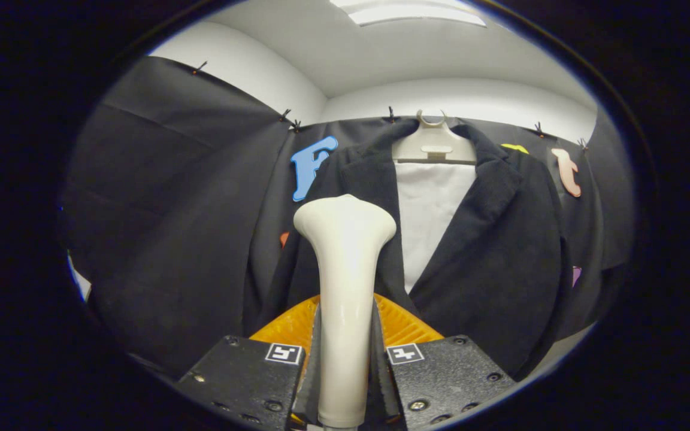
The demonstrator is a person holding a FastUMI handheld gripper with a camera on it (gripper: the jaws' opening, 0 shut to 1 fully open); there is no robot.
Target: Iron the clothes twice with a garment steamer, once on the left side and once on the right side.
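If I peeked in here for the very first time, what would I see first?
First you'd see the tall cream steamer standing upright, squeezed between the two fingers of the gripper. Just beyond it a dark jacket hangs on a pale hanger, open at the front with a white lining showing. The steamer's wide head sits before the jacket's left half.
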